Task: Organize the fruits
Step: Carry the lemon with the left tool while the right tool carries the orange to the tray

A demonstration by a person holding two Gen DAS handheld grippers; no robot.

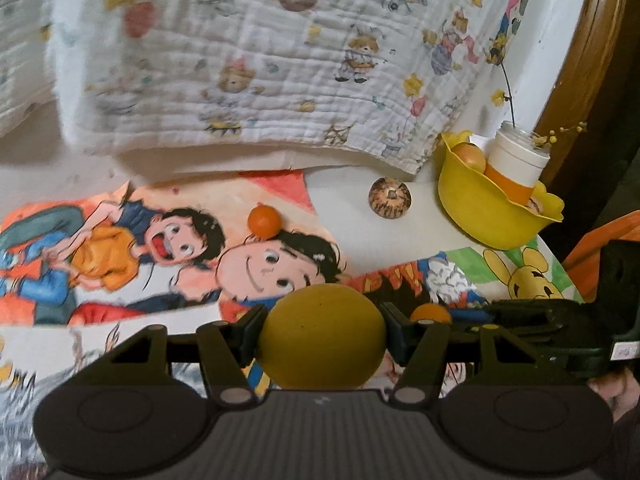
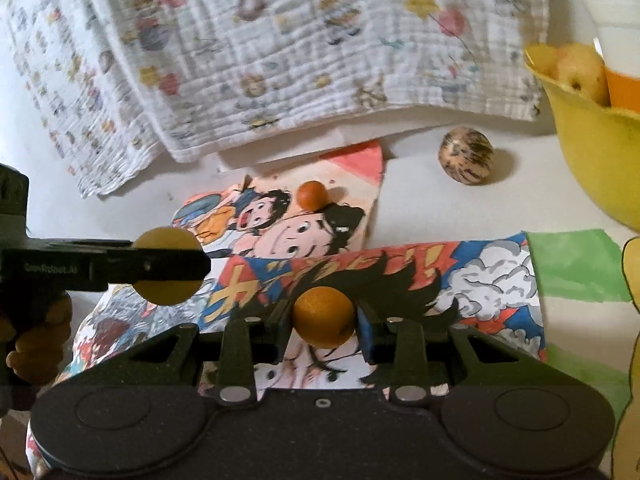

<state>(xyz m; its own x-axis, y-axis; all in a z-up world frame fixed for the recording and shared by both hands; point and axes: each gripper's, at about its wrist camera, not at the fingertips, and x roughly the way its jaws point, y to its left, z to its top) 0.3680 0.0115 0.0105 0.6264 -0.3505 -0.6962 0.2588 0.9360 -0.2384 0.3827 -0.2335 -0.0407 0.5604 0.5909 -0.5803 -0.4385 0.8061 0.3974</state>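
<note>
left hand-held gripper (image 1: 322, 334) "GenRobot.AI": grasping lemon (image 1: 322, 336) | right hand-held gripper (image 2: 324, 318): grasping orange (image 2: 324, 316)

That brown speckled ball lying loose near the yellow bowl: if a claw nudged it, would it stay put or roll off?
The speckled ball looks nearly round and rests on bare, flat table, so it would probably roll. Nothing touches it; the yellow bowl stands apart to one side. Its surface looks smooth, so it might slip from a loose pinch.
</note>
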